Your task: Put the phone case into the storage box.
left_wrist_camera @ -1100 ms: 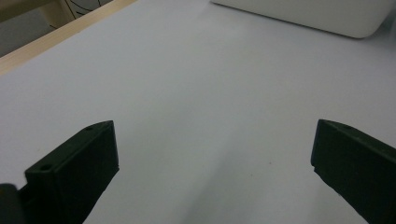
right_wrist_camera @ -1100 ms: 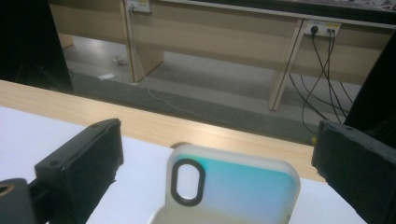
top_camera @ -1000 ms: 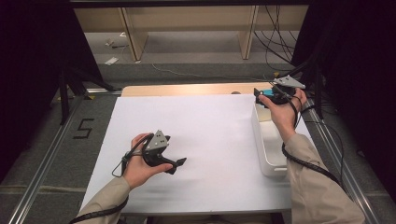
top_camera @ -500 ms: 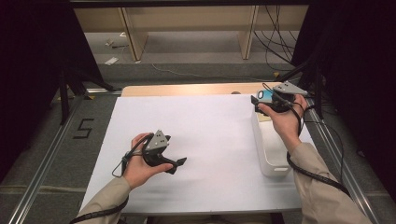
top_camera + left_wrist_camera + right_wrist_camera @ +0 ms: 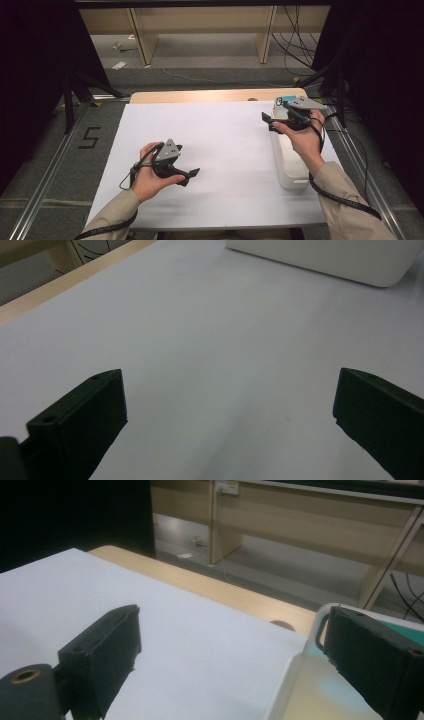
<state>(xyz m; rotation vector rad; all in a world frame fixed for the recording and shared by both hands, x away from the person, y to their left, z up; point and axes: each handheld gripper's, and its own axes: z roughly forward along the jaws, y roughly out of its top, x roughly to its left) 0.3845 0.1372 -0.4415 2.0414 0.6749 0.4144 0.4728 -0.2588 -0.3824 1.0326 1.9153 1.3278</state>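
The wide white sheet-covered tabletop [image 5: 220, 150] took up most of the scene, its pale wooden far edge [image 5: 210, 95] showing beyond the sheet, and nearly all of it lay bare, leaving plenty of room to sweep a hand across. Along its right side stood a long white plastic bin [image 5: 287, 165], running near to far just inside the tabletop's right edge, with something teal [image 5: 286, 99] at its far end; what that was I could not tell. The right gripper [image 5: 266, 121] hung over the bin's far end, its jaws standing wide with nothing between them, though they had just been closing a little. It looked placed there to reach into or away from the bin, and the bin's near wall and rim were the edges to mind. The left gripper [image 5: 192, 176] rested low at the near left, jaws spread and empty, seemingly parked clear of the work.
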